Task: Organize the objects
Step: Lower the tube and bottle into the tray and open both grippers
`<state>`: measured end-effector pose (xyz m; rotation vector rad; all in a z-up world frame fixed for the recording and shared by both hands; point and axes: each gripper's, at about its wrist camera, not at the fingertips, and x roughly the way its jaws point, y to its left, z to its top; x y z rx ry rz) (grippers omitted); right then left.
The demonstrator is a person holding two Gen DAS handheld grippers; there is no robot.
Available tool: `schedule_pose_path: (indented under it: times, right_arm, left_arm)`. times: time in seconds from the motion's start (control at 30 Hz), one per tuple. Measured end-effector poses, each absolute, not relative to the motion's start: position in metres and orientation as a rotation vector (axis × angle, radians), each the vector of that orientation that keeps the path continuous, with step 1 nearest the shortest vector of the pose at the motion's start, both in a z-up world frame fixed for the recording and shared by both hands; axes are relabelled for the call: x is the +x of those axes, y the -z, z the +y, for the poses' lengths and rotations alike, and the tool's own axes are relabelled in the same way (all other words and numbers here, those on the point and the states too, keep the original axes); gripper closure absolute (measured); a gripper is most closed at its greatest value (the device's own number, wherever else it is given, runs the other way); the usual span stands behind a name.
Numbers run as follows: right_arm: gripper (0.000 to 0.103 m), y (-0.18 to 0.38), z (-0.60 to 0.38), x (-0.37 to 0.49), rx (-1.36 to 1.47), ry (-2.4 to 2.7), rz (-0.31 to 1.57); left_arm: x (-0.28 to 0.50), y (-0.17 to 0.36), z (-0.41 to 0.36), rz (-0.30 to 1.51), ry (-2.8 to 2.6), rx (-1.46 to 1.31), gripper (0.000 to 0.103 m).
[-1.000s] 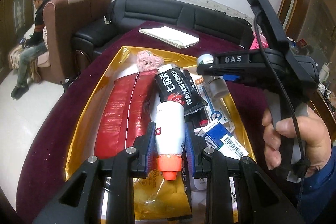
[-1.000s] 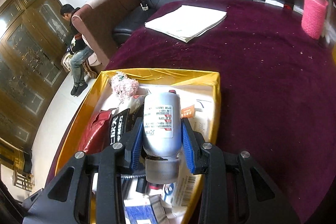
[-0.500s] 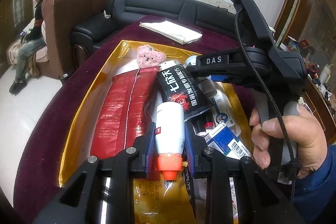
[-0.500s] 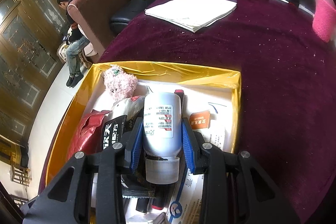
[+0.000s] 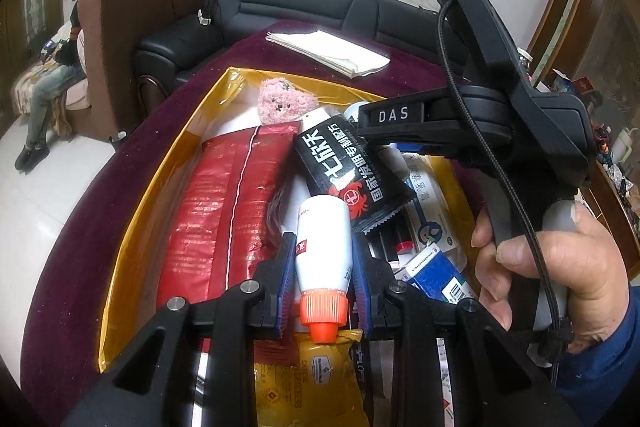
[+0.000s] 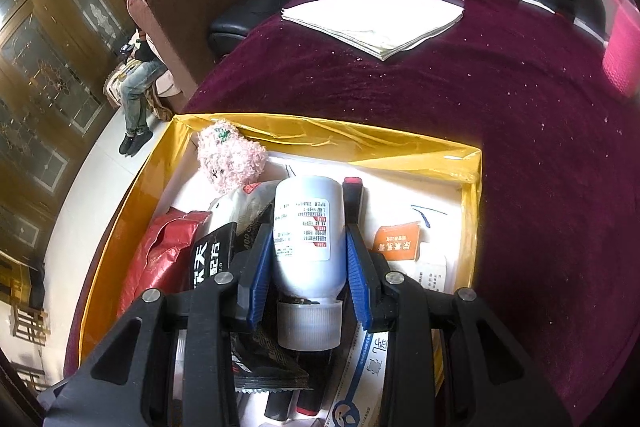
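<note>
My left gripper (image 5: 322, 267) is shut on a white bottle with an orange cap (image 5: 323, 251), held over a gold-lined box (image 5: 140, 183). My right gripper (image 6: 308, 259) is shut on a white bottle with a clear ribbed cap (image 6: 306, 235), over the same gold-lined box (image 6: 472, 187). In the left wrist view the right gripper's black body (image 5: 472, 131) reaches across the box from the right, a hand (image 5: 560, 267) on its handle. Inside lie a red foil pack (image 5: 224, 223), a black sachet (image 5: 344, 171), a pink knitted toy (image 5: 280, 103) and blue-and-white cartons (image 5: 436, 275).
The box sits on a table with a dark red velvet cloth (image 6: 540, 107). A folded white paper (image 6: 376, 15) lies at the far side, a pink holder (image 6: 624, 47) at the right edge. A black sofa (image 5: 304, 7) and a brown armchair (image 5: 132, 27) stand behind; a person (image 5: 52, 75) sits at far left.
The right gripper with its bottle has moved forward and lower into the box, toward the far end. The left gripper and its bottle have stayed almost still.
</note>
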<state>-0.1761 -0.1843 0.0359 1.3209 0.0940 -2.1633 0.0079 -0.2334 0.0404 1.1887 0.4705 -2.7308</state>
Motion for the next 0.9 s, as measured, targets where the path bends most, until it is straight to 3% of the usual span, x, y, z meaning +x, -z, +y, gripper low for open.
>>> schedule_pose_path:
  times: [0.9]
  right_arm:
    - [0.07,-0.043,-0.174,-0.151,1.326,2.165,0.143]
  left_arm:
    - [0.016,-0.044,-0.23,0.399,2.735,1.17,0.08]
